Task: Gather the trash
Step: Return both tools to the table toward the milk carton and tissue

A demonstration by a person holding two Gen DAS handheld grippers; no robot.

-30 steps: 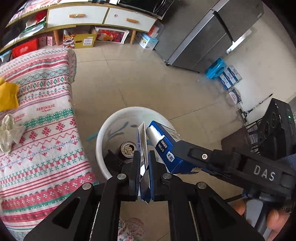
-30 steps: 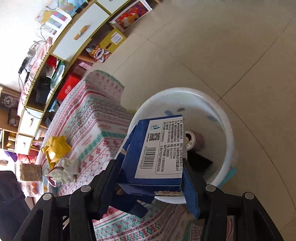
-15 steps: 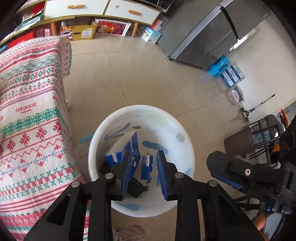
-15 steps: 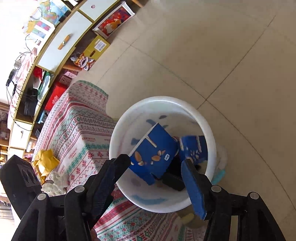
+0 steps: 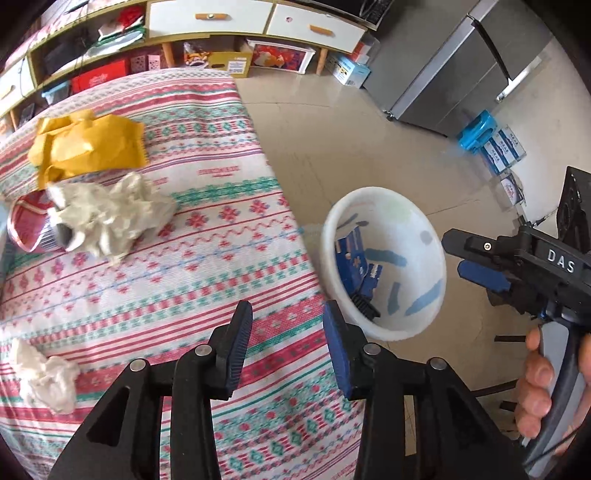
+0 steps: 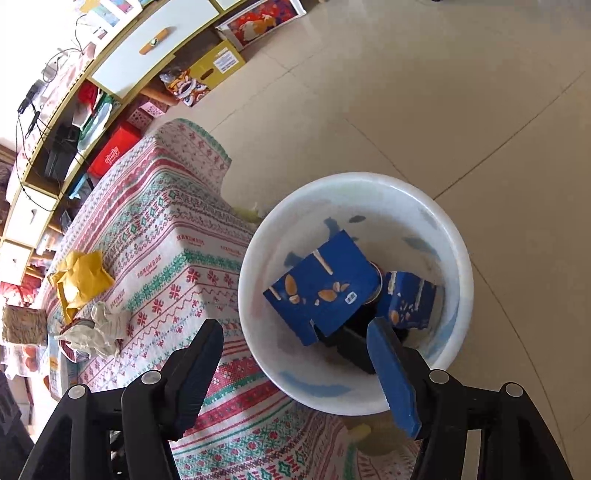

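A white bin (image 6: 458, 266) stands on the floor beside the table; it also shows in the left wrist view (image 5: 424, 321). Inside lie a large blue carton (image 6: 325, 284) and a smaller blue carton (image 6: 410, 302). My right gripper (image 6: 295, 332) is open and empty above the bin's near rim. My left gripper (image 5: 288, 317) is open and empty over the patterned tablecloth (image 5: 207, 258). On the cloth lie a crumpled white tissue (image 5: 110, 214), a yellow wrapper (image 5: 85, 144), a red can (image 5: 27, 225) and a second tissue wad (image 5: 44, 373).
A low cabinet with drawers (image 5: 221, 18) and boxes beneath runs along the far wall. A grey fridge (image 5: 461, 66) and blue packs (image 5: 491, 140) stand at the right. A woven brown block (image 6: 22, 325) sits at the table's far end.
Both blue cartons left the grippers and dropped into the bin. Both grippers opened. The left gripper swung from above the bin to over the table.
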